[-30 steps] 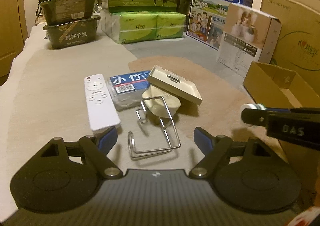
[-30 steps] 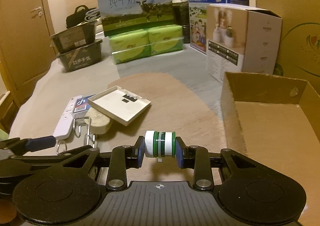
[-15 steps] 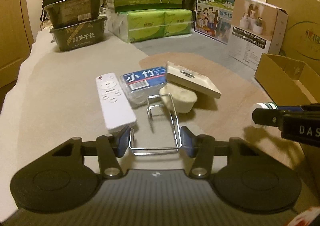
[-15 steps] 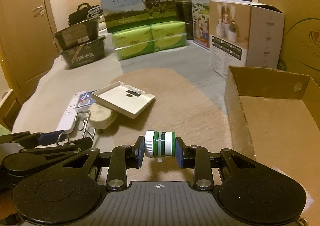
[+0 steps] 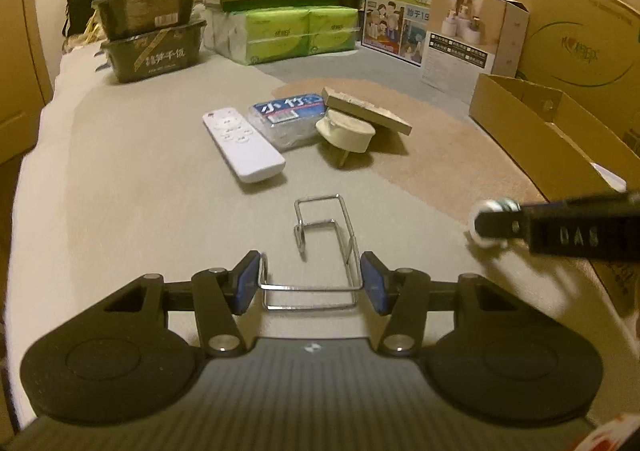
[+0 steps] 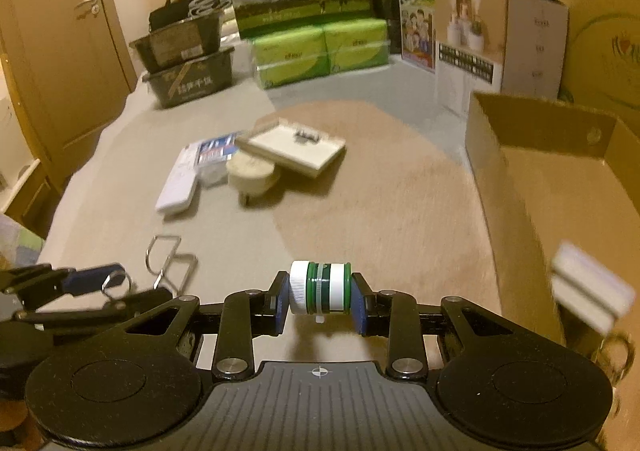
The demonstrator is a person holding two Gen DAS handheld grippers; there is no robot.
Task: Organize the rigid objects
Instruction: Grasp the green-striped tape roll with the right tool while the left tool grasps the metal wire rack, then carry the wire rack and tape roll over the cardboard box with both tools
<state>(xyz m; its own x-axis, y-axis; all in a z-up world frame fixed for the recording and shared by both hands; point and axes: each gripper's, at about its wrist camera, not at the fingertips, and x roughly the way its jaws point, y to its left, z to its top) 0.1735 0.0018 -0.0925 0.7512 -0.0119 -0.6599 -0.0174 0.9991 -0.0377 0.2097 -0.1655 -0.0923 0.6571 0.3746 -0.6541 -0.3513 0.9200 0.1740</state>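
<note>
Both pickups look done: the left gripper (image 5: 311, 283) is clenched on the wire rack (image 5: 320, 251), the right gripper (image 6: 319, 301) on the green-and-white jar (image 6: 320, 288). Next, I judge, each goes into the cardboard box (image 6: 540, 155) at the right.

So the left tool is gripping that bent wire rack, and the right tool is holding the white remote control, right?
Not quite. The right tool holds a small green-and-white bottle, as the right wrist view shows; the white remote control lies untouched on the table. The left tool is indeed gripping the bent wire rack.
</note>
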